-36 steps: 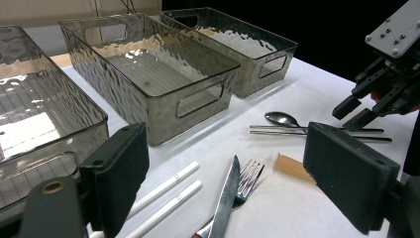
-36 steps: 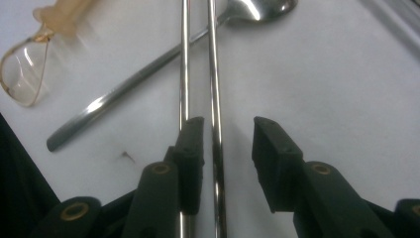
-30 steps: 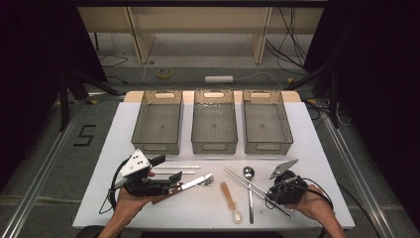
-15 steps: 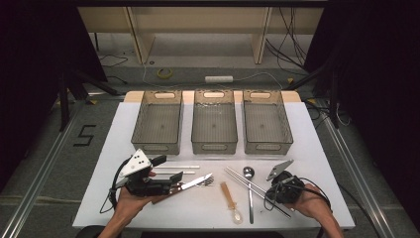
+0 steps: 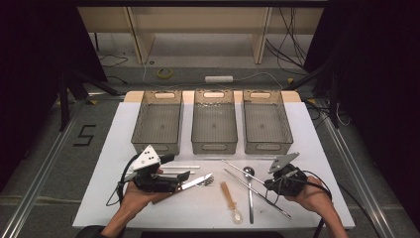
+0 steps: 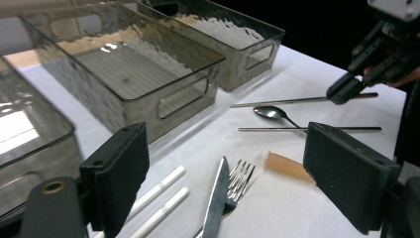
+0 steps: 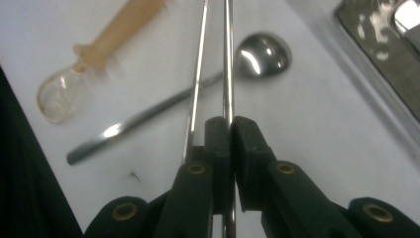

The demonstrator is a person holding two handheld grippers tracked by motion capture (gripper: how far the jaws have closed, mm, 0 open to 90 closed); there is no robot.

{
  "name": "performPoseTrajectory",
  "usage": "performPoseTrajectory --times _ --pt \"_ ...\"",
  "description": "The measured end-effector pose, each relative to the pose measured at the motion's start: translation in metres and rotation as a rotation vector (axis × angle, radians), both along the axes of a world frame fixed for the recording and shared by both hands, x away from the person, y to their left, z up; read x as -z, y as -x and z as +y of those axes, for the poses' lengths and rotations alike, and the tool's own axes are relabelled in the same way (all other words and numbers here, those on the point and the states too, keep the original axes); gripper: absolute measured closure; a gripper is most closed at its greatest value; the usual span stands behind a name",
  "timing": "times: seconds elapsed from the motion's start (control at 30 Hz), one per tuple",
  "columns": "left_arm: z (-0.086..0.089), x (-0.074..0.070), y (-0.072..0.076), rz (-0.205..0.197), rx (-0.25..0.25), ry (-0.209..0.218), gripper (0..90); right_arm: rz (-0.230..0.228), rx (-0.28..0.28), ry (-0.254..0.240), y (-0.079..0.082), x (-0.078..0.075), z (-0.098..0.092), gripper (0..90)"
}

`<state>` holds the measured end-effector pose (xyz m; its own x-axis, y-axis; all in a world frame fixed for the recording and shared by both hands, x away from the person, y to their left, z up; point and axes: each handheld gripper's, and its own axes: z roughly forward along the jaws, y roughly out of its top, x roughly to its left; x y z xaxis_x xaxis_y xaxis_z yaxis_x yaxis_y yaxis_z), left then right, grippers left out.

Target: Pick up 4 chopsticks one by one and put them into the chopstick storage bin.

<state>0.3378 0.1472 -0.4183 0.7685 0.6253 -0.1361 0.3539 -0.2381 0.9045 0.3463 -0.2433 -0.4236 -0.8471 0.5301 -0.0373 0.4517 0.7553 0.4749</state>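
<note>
My right gripper (image 7: 230,129) is shut on the near end of a metal chopstick (image 7: 228,74); its jaws have just been closing on it. A second metal chopstick (image 7: 197,74) lies right beside it, over a metal spoon (image 7: 262,52). In the high view the right gripper (image 5: 270,187) is at the front right of the table. My left gripper (image 5: 174,167) rests at the front left and points right. Its jaws stand wide open (image 6: 230,163) with nothing gripped, above a knife (image 6: 216,198), a fork (image 6: 237,181) and two white sticks (image 6: 158,191).
Three clear grey bins (image 5: 156,147) (image 5: 214,147) (image 5: 267,147) stand in a row across the back of the white table (image 5: 114,148). A wooden-handled spoon (image 5: 230,198) with a clear bowl lies at the front centre. Cables trail from both grippers.
The right gripper's jaws have come together on the chopstick and the hand has risen slightly. The left hand has stayed where it was.
</note>
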Motion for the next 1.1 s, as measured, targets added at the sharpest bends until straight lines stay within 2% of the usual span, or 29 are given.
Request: performPoseTrajectory --times 0.2,0.43,0.5,0.77,0.97,1.1 --pt "-0.018 -0.001 -0.003 0.008 0.066 -0.042 17.7 -0.004 -0.065 -0.009 0.004 -0.007 0.02 85.7" --pt "-0.038 0.001 0.0 -0.01 0.154 -0.126 18.6 0.003 -0.128 -0.015 0.009 -0.011 0.037 85.7" --pt "-0.042 0.001 0.0 -0.003 0.177 -0.145 18.0 0.005 -0.14 -0.016 0.01 -0.011 0.041 85.7" --pt "-0.058 0.005 0.0 0.014 0.219 -0.254 17.7 0.009 -0.2 -0.005 0.016 -0.012 0.06 85.6" --pt "-0.062 0.008 -0.002 0.024 0.235 -0.309 19.7 0.016 -0.231 0.006 0.017 -0.012 0.069 85.7" --pt "-0.066 0.009 -0.001 0.03 0.278 -0.355 23.5 0.014 -0.243 0.004 0.017 -0.013 0.073 85.6"
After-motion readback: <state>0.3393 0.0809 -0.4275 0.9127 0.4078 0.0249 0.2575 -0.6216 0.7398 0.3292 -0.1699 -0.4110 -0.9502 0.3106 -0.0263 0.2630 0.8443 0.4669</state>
